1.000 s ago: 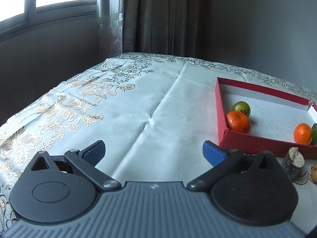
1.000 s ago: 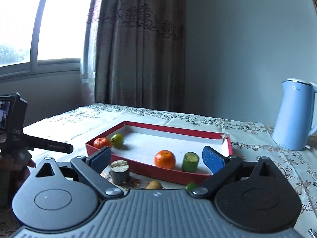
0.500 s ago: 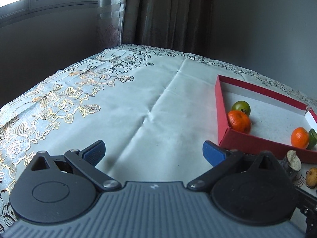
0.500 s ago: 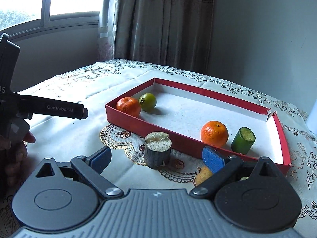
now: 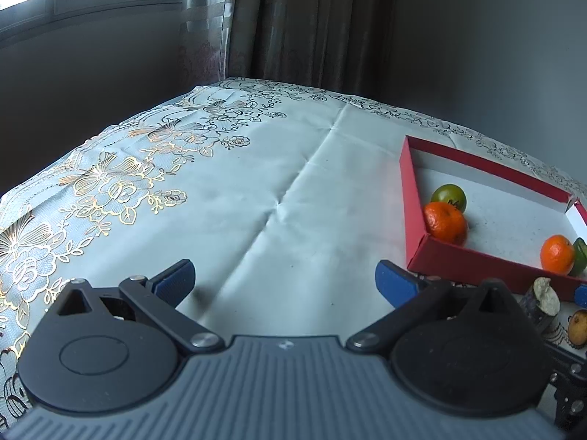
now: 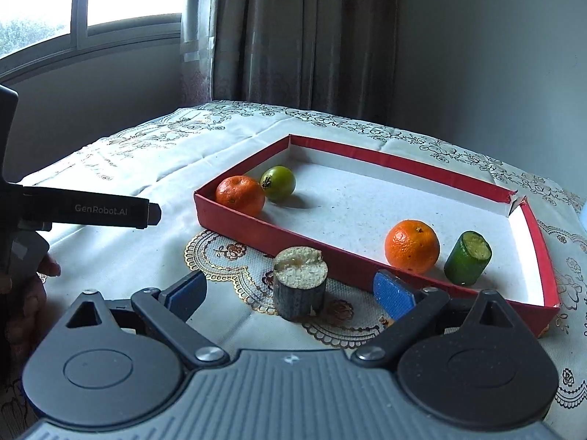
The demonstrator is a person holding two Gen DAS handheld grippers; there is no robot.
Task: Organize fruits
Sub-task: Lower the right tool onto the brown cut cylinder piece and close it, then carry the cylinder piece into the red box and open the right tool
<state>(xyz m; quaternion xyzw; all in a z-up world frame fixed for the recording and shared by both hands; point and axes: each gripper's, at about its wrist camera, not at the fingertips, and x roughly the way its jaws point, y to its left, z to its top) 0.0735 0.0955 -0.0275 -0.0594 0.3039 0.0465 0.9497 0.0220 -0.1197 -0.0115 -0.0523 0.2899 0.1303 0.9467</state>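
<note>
the left gripper (image 5: 282,278) hangs over the bare cloth of the table (image 5: 227,198), well apart from any fruit. its blue fingers are spread wide and there is nothing between them. it has hardly moved in the last second. it just waits on its side.

next comes the red tray (image 6: 256,231). in its left corner sit an orange (image 6: 240,195) and a green round fruit (image 6: 278,182), touching each other. near the right end sit another orange (image 6: 411,245) and a green cut chunk (image 6: 467,258), standing up, just beside each other.

the big change is with the right gripper (image 6: 290,293). a second ago it was held back and high, and the tray looked far off. now it has come down low and close. its blue fingers are spread wide too, and they hold nothing yet. right between them, a little ahead, stands the dark stub with the pale cut top (image 6: 299,288). it stands upright on the lace mat (image 6: 234,256), outside the tray, just beside the tray's near wall.

so i think the stub is the next thing to be picked up and put in the tray. the fingers need to slide a bit more forward and then close on its sides.

further right, a small yellow-brown fruit (image 5: 579,326) lies on the table outside the tray as well. from the right side it is mostly hidden behind the blue finger. it seems to still need a home too.
</note>
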